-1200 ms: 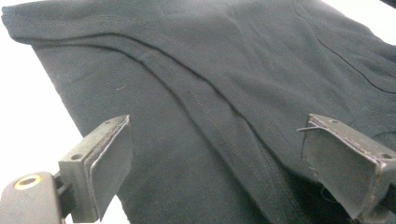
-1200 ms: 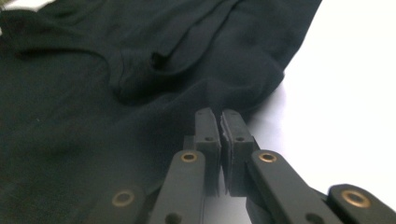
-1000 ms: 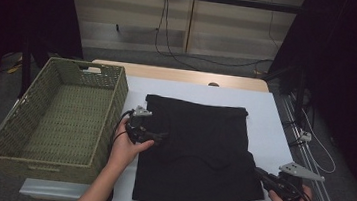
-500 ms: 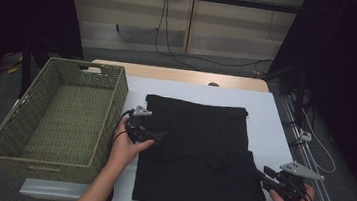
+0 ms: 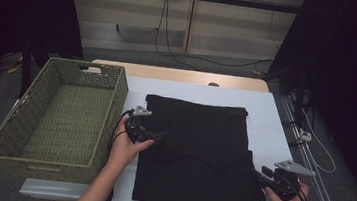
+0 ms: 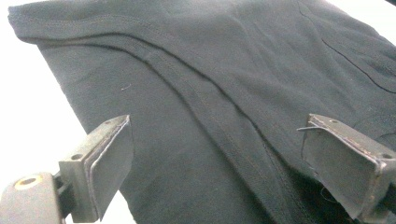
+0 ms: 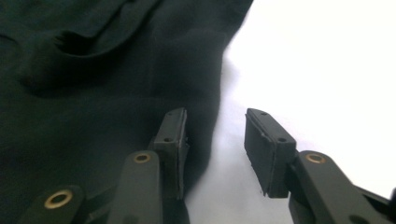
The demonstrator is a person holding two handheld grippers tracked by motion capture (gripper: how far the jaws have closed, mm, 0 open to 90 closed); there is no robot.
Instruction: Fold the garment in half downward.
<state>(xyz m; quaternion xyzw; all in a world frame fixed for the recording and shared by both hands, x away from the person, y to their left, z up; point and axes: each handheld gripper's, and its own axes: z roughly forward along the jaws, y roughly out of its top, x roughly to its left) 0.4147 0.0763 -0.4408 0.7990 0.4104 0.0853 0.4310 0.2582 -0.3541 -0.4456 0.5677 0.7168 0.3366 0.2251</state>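
White table (image 5: 270,120), high view: black garment (image 5: 196,147) lying spread flat, wicker basket (image 5: 109,118) standing empty beside it. Left gripper view: left gripper (image 6: 219,163) hovering over cloth, jaws wide. Right gripper view: right gripper (image 7: 215,140) straddling the garment's edge, jaws narrowly parted. Folding or binning seemingly not yet begun.

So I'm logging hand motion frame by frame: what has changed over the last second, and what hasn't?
The right claw slid a little leftward along the table's near edge, closing on the lower right corner of the black garment; its jaws now straddle that edge, open, gripping nothing. The left claw stayed put over the garment's left side, open. The garment and wicker basket lie as before.
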